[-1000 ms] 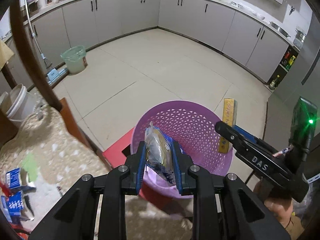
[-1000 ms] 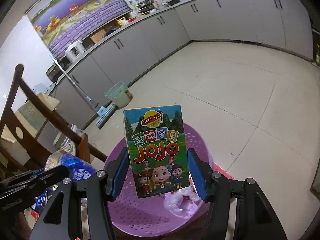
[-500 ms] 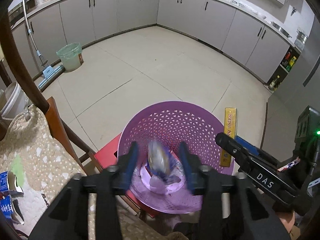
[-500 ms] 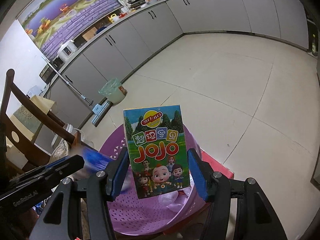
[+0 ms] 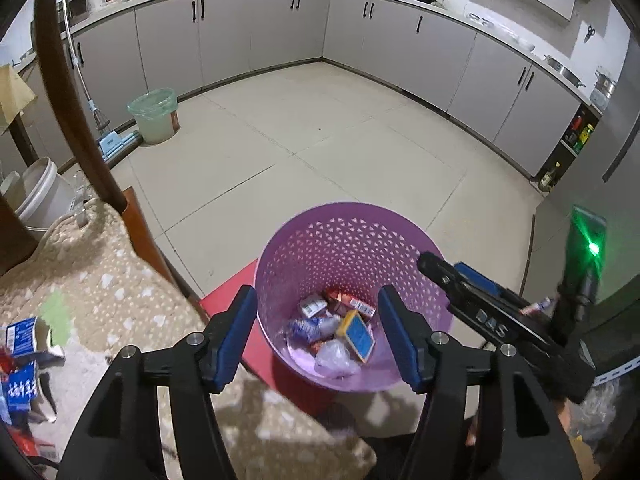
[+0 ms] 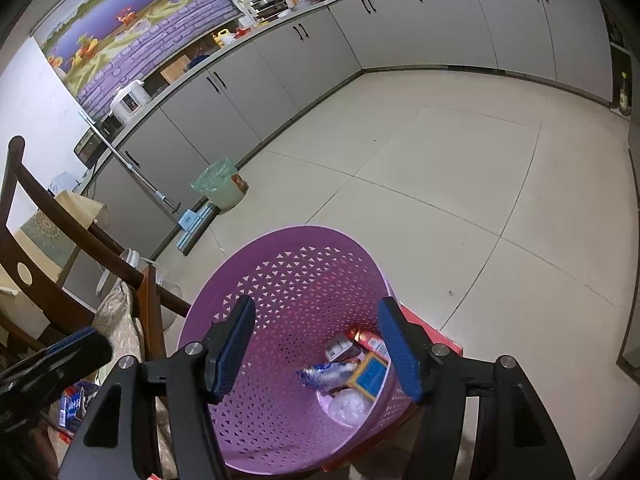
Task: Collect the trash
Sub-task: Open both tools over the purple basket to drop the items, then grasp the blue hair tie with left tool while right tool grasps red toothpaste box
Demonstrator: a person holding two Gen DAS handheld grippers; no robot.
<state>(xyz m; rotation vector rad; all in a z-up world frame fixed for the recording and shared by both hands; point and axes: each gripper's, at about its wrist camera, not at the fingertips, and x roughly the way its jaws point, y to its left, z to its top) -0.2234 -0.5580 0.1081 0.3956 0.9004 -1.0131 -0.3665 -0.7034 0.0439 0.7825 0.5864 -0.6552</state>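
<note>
Both grippers hover over the purple basket (image 5: 352,248), pointing steeply down into it. Left gripper (image 5: 316,336): jaws opening, nothing between them, only basket contents visible through the gap. Right gripper (image 6: 316,344): jaws opening too, empty, no box or wrapper in them.

Trash already in the basket: yellow-edged blue box (image 5: 356,334) lying flat near the bottom centre, crumpled blue wrapper (image 5: 308,326) just left of it, clear plastic (image 5: 336,360) on the near side, red packets (image 5: 344,300) on the far side. The basket sits on a red stool (image 5: 232,300).

Remaining trash: blue-and-white cartons (image 5: 22,356) lie on the spotted table (image 5: 100,280) cover, well left of the basket, at the left edge of the left wrist view. The same cartons (image 6: 72,400) show low-left in the right wrist view.

Key relation: the cartons are left of the basket, on the left gripper's side; the left hand is judged nearer. Their long axis cannot be told, as they are crumpled and cut off by the frame edge. The next move likely calls for a swing left away from the basket.
</note>
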